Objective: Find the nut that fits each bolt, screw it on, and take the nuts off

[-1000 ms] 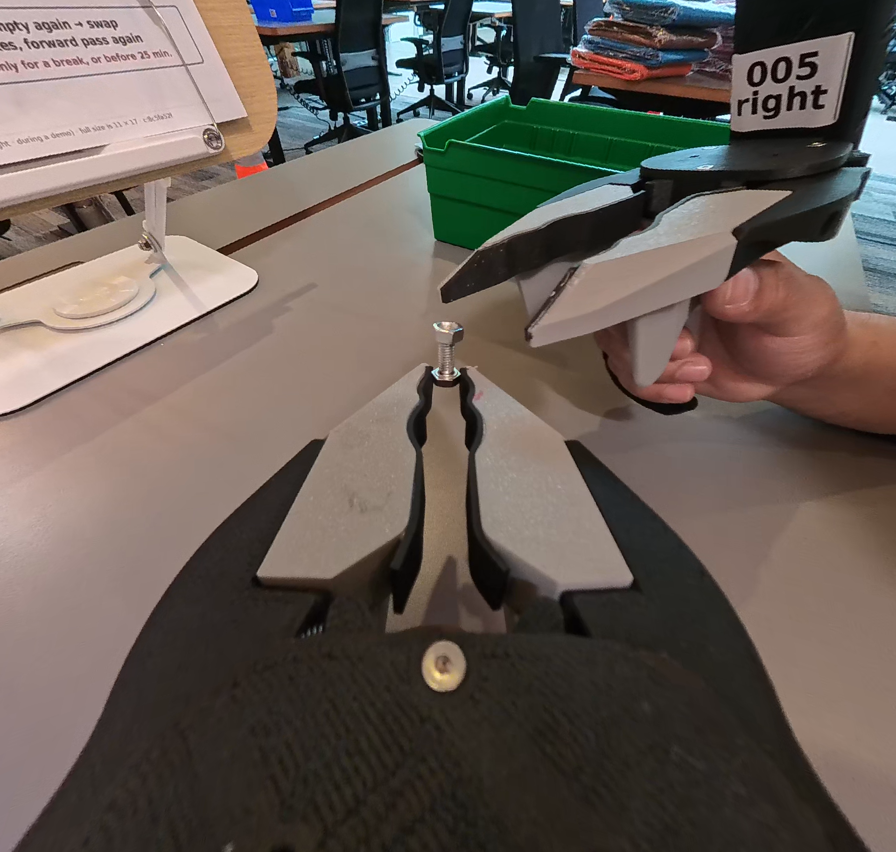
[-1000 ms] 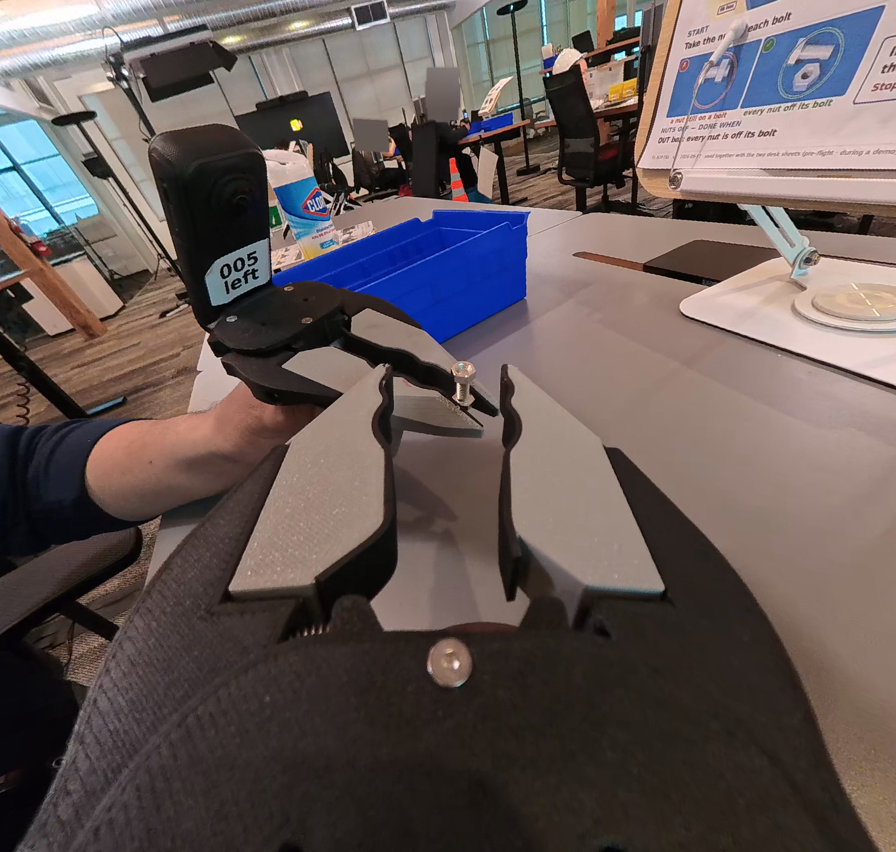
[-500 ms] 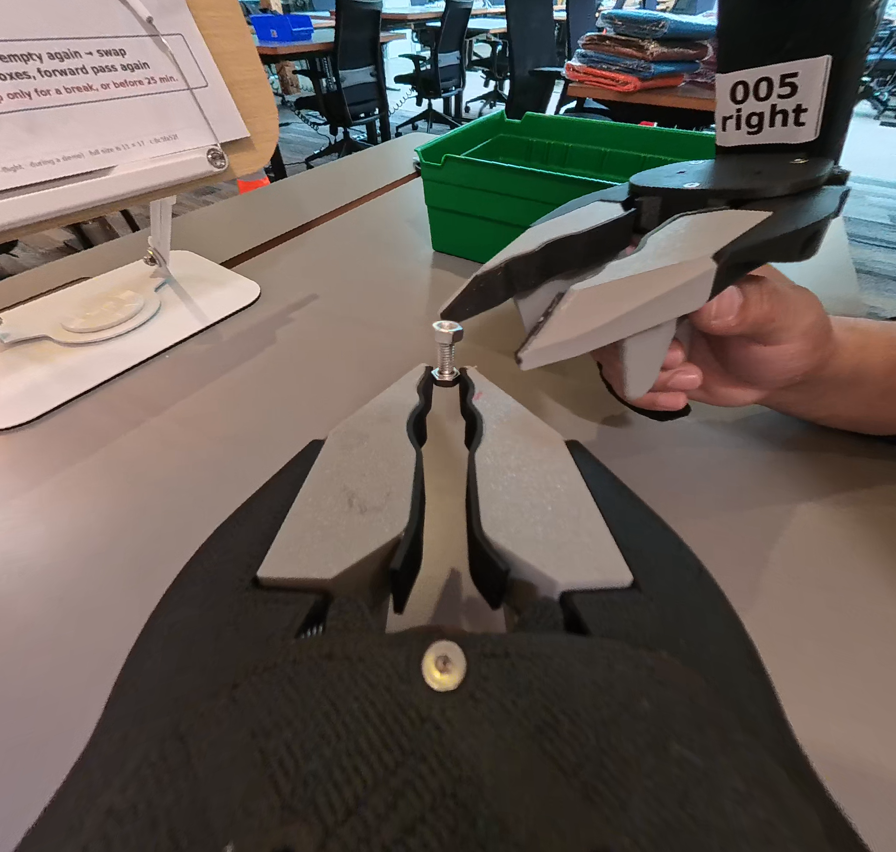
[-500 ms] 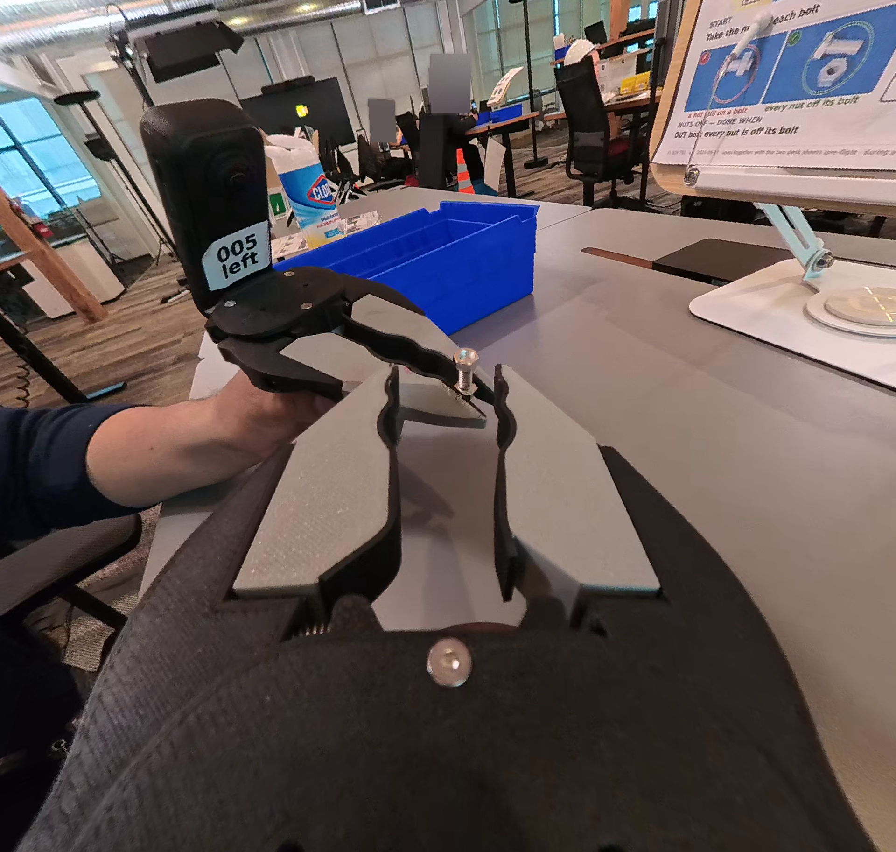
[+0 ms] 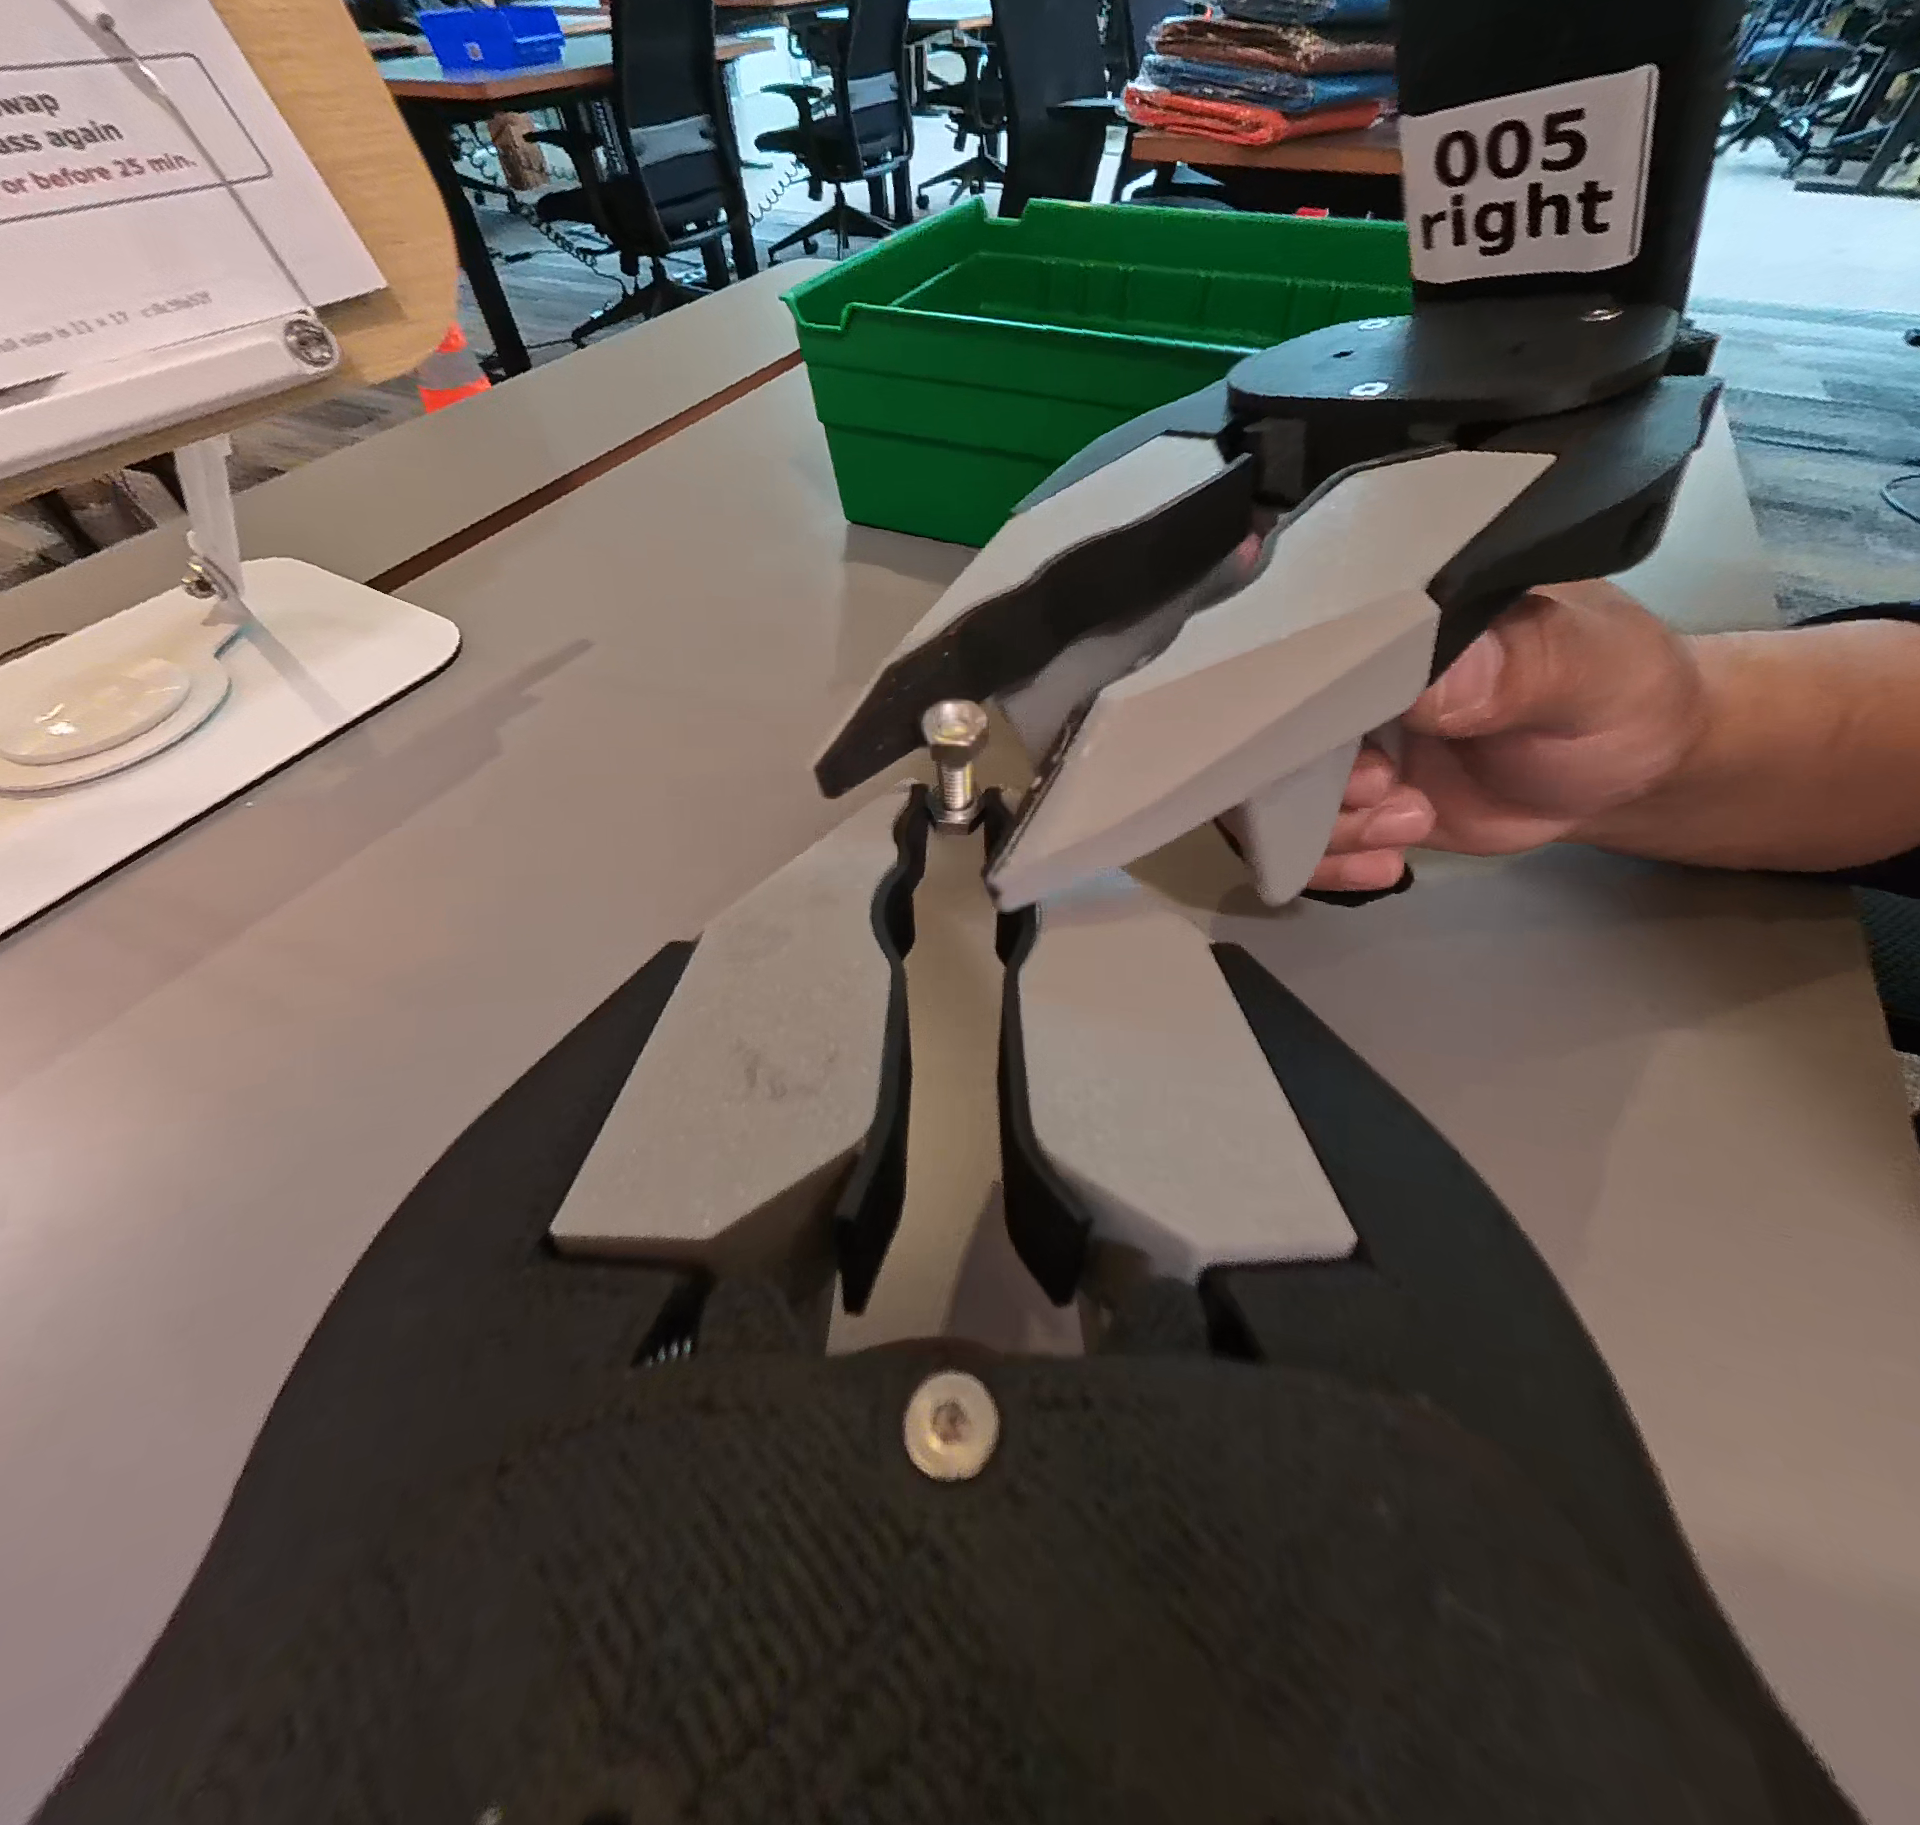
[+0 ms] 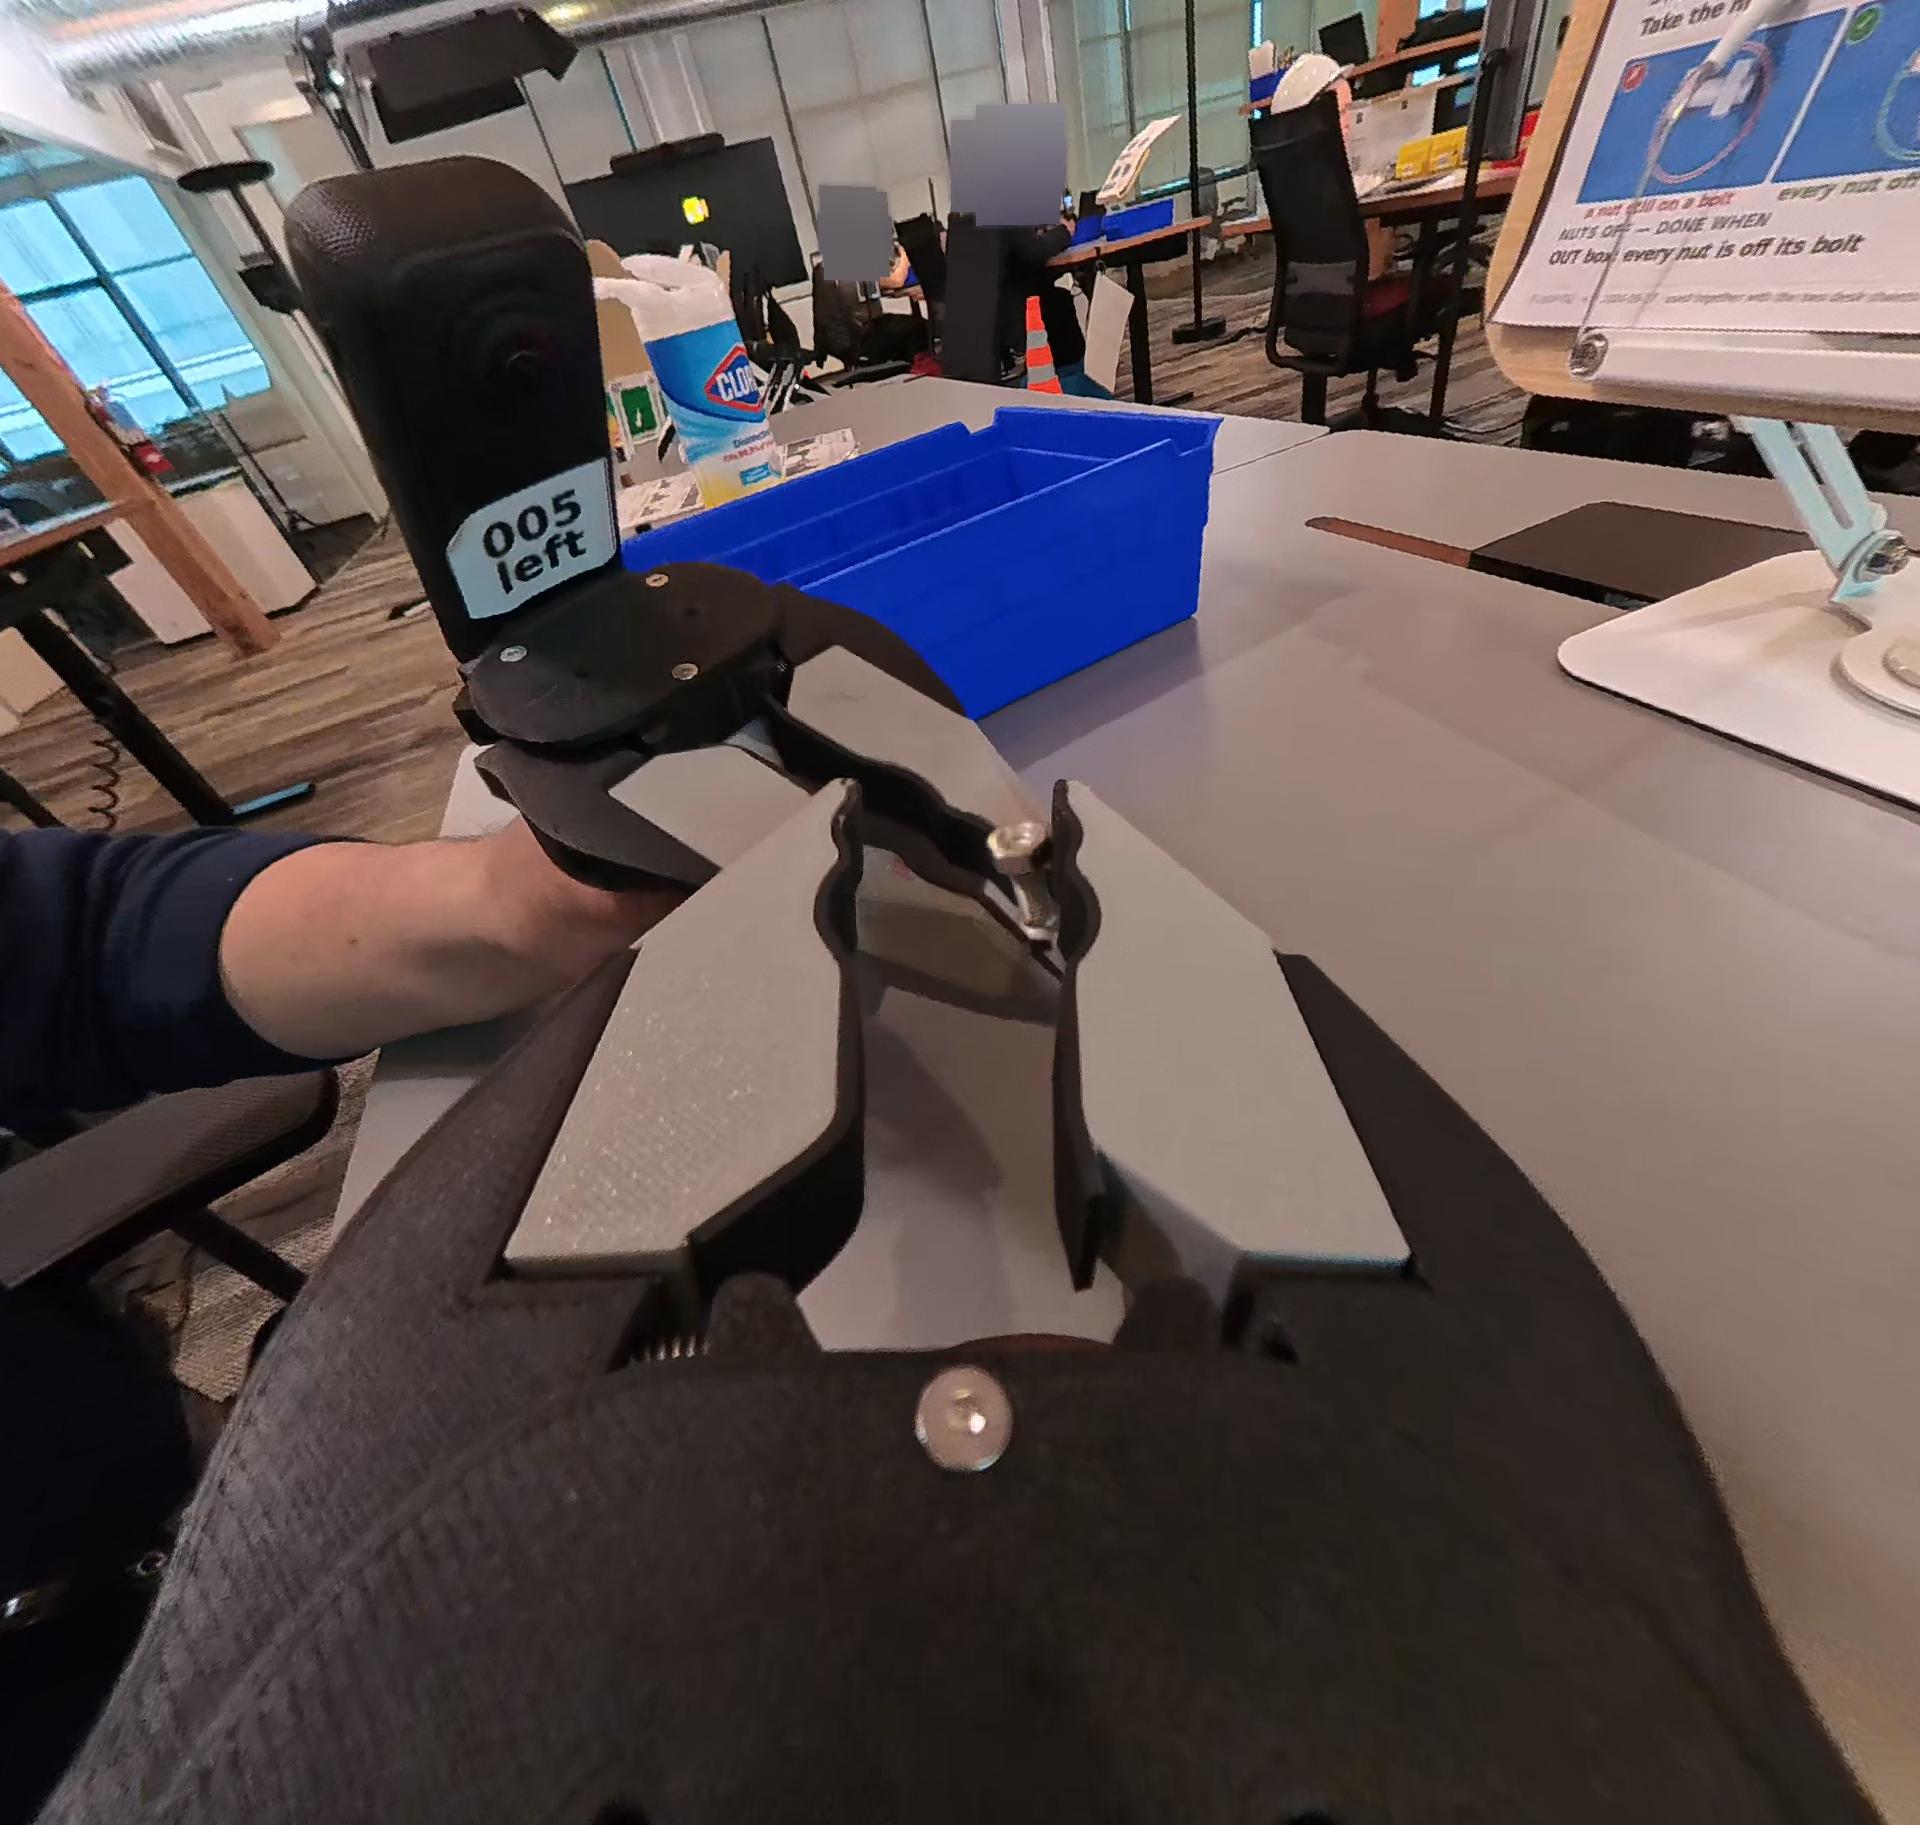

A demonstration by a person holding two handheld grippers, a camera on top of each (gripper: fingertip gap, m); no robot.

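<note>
My left gripper (image 5: 953,811) is shut on a small silver nut (image 5: 953,819) at its fingertips. A silver bolt (image 5: 954,752) stands upright out of that nut, hex head on top. My right gripper (image 6: 956,804) is open, and its two fingers straddle the bolt head (image 6: 1016,843). The head lies close to the right pad (image 6: 1070,840), with a wide gap to the left pad. In the left wrist view the right gripper's fingers (image 5: 1195,736) reach in from the right, one behind the bolt head and one in front of it.
A green bin (image 5: 1039,393) stands behind the right gripper. A blue bin (image 6: 987,549) stands behind the left gripper. A white sheet stand (image 5: 156,632) is at the far side of the grey table (image 5: 623,632). A wipes canister (image 6: 707,393) stands beyond the blue bin. The grippers' ends are close to 5 cm from one another.
My right gripper has moved in toward the bolt and narrowed its jaws; it now straddles the bolt head. My left gripper has kept its hold on the nut.
</note>
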